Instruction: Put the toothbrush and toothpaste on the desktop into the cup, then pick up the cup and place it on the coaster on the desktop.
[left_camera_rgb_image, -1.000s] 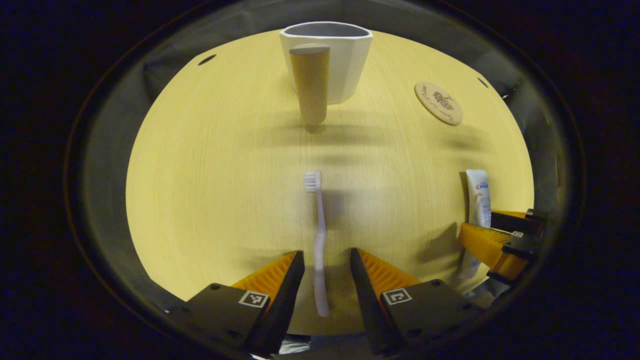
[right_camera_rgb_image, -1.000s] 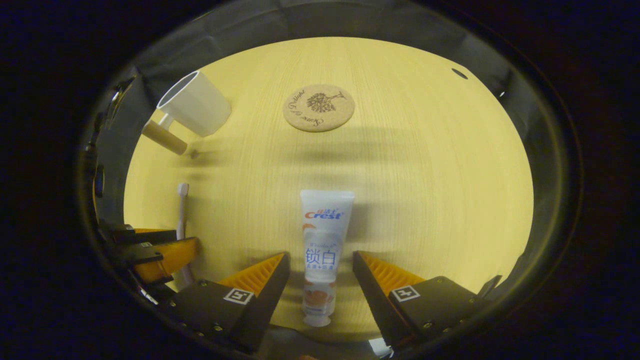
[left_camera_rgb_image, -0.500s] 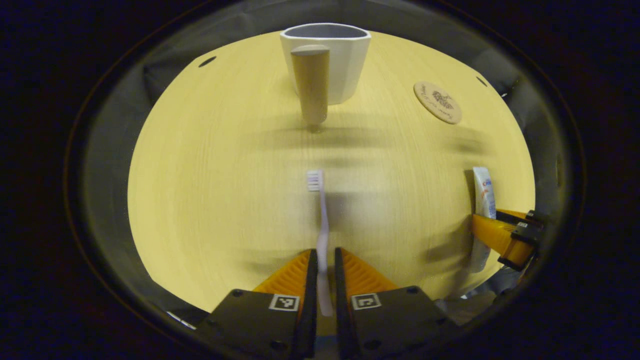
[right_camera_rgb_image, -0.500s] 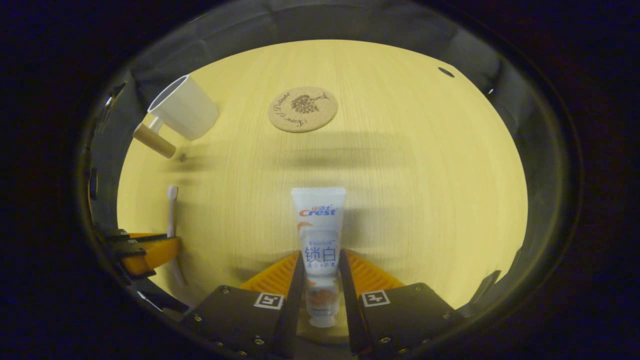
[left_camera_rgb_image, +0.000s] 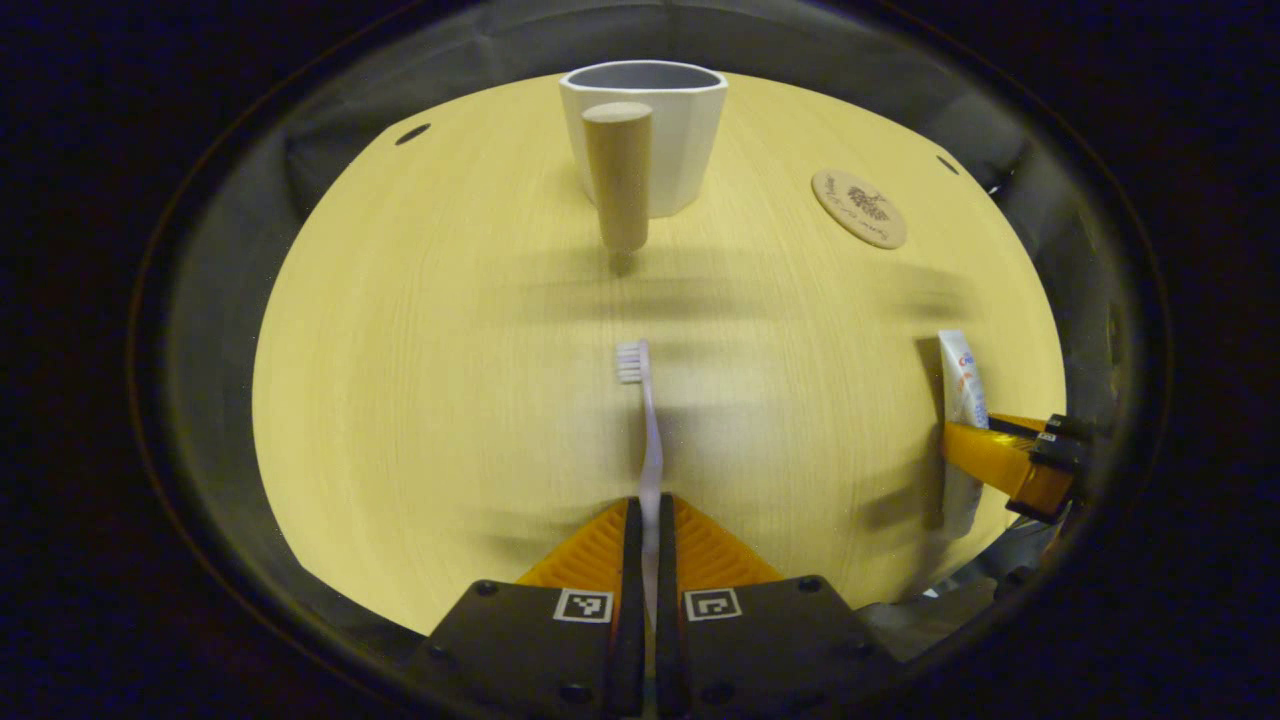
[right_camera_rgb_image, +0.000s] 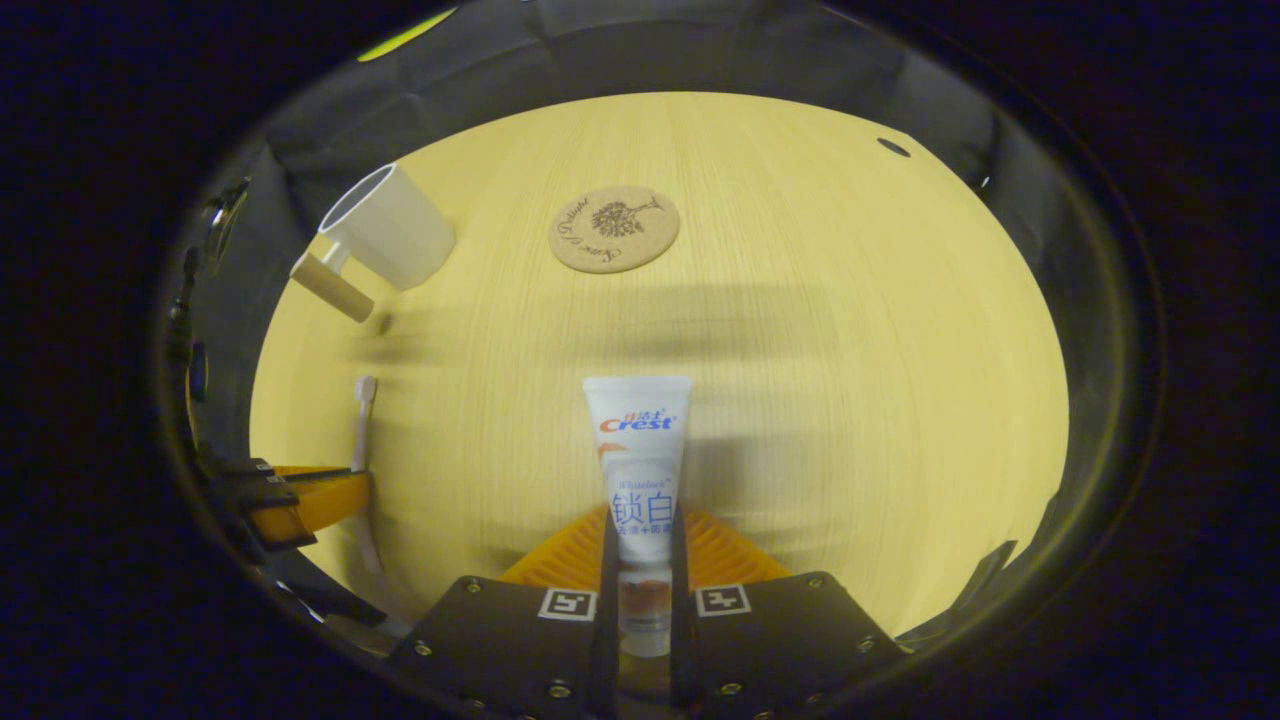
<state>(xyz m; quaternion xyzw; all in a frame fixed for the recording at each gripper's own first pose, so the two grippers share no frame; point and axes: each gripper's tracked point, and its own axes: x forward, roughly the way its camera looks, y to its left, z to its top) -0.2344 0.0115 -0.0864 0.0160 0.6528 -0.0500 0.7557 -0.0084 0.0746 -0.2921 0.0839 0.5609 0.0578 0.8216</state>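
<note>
Both pairs of tongs have a grip at this moment: the left tongs (left_camera_rgb_image: 646, 560) are clamped on the lower handle of the slim lilac plastic toothbrush (left_camera_rgb_image: 648, 430), whose bristled head points toward the white faceted cup with a round wooden handle (left_camera_rgb_image: 645, 135), and the right tongs (right_camera_rgb_image: 642, 570) are clamped on the cap half of the white toothpaste tube (right_camera_rgb_image: 638, 455). The cup stands upright at the far side of the pale wood tabletop (left_camera_rgb_image: 420, 380), well apart from both items, and the round cork coaster (right_camera_rgb_image: 614, 228) lies bare near it. The step in hand looks like the lift and carry to the cup. To do it well, raise each item clear of the tabletop first, tip it toward vertical above the rim, and lower one at a time so the two do not crowd the mouth. The wooden handle faces the left tongs, so approach from above rather than head-on. The thin toothbrush may swivel in the grip.
</note>
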